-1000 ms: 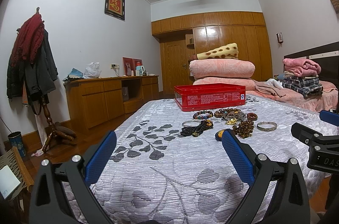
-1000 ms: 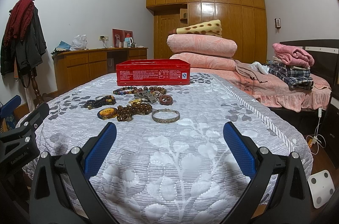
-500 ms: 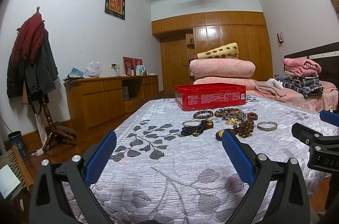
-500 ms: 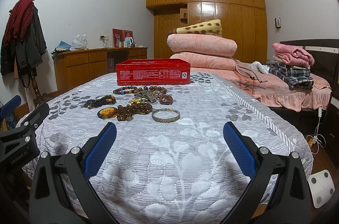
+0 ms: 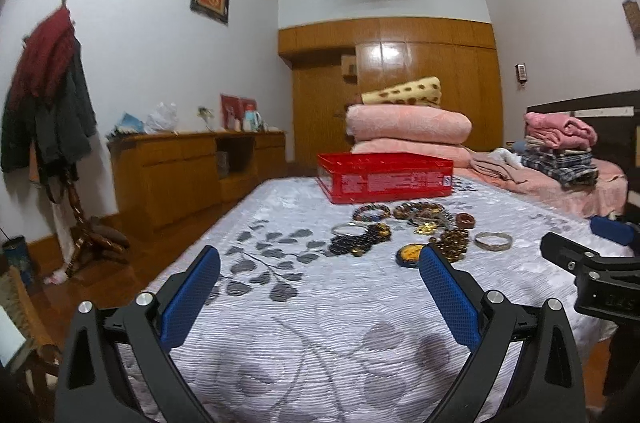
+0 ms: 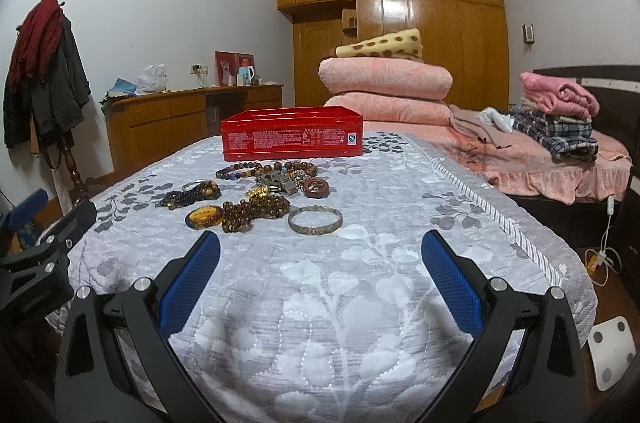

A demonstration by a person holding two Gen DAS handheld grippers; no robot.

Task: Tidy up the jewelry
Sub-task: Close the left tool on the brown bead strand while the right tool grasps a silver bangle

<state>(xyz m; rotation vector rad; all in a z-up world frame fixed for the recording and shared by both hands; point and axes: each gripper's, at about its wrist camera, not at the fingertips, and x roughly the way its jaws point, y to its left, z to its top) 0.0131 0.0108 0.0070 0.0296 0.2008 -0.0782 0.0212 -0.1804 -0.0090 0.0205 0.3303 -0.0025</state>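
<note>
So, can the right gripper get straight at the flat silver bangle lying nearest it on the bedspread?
Probably yes: the right gripper is open, and only bare bedspread lies before the silver bangle, which sits apart from the beads.

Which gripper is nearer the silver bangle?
Right. The right gripper faces the silver bangle just ahead; the left gripper sits off to its left, farther away.

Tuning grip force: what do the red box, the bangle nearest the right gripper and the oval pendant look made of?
Red box: likely painted tin, glossy with crisp folded rim and printed label.
Bangle: looks like silver-toned metal, dull grey sheen, patterned band.
Oval pendant: amber-like, glossy translucent orange in a dark frame; could be resin.
Bedspread: quilted fabric, stitched leaf pattern.
</note>
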